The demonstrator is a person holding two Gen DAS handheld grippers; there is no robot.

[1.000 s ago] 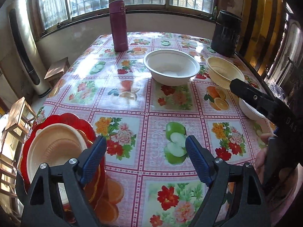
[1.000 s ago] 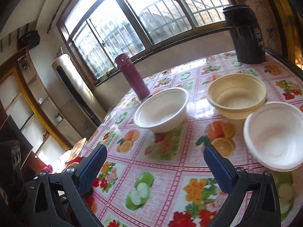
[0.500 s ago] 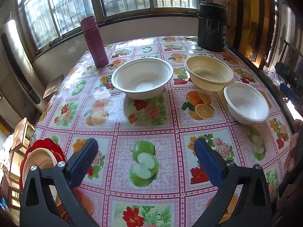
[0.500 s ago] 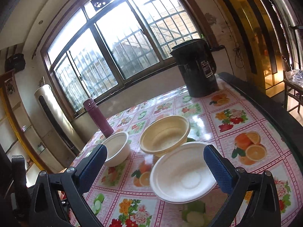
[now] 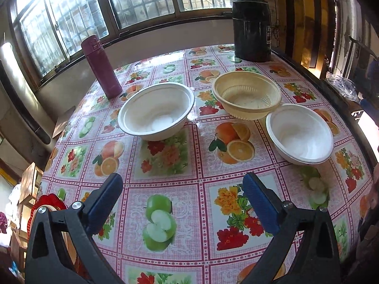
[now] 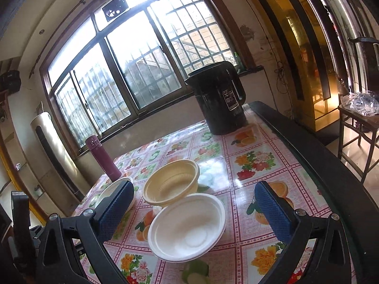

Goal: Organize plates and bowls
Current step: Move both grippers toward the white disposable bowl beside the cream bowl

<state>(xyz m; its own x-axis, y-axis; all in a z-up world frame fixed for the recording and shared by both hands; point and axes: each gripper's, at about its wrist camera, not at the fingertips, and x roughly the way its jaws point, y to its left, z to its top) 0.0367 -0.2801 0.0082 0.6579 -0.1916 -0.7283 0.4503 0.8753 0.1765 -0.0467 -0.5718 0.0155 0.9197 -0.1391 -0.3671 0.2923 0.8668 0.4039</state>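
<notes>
Three bowls stand on the flowered tablecloth (image 5: pixel 184 189). A large white bowl (image 5: pixel 156 111) is at centre left, a cream ribbed bowl (image 5: pixel 246 98) at centre right, and a smaller white bowl (image 5: pixel 299 135) touches the cream one at the right. My left gripper (image 5: pixel 182 203) is open and empty above the cloth, well short of the bowls. My right gripper (image 6: pixel 191 209) is open and empty, with the smaller white bowl (image 6: pixel 187 227) just beyond and between its fingers. The cream bowl (image 6: pixel 171 182) sits behind it. A red plate with a cream plate on it (image 5: pixel 47 207) peeks out at lower left.
A maroon flask (image 5: pixel 100 66) stands at the back left and a black kettle (image 5: pixel 252 28) at the back right. The table's dark edge (image 6: pixel 315 156) runs along the right. A wooden chair (image 6: pixel 360 127) with a plastic bag stands beyond it.
The left gripper has swung right and forward, so the plates slid to the left edge and the bowls came to centre. The right gripper has pulled back and turned right toward the smaller white bowl.
</notes>
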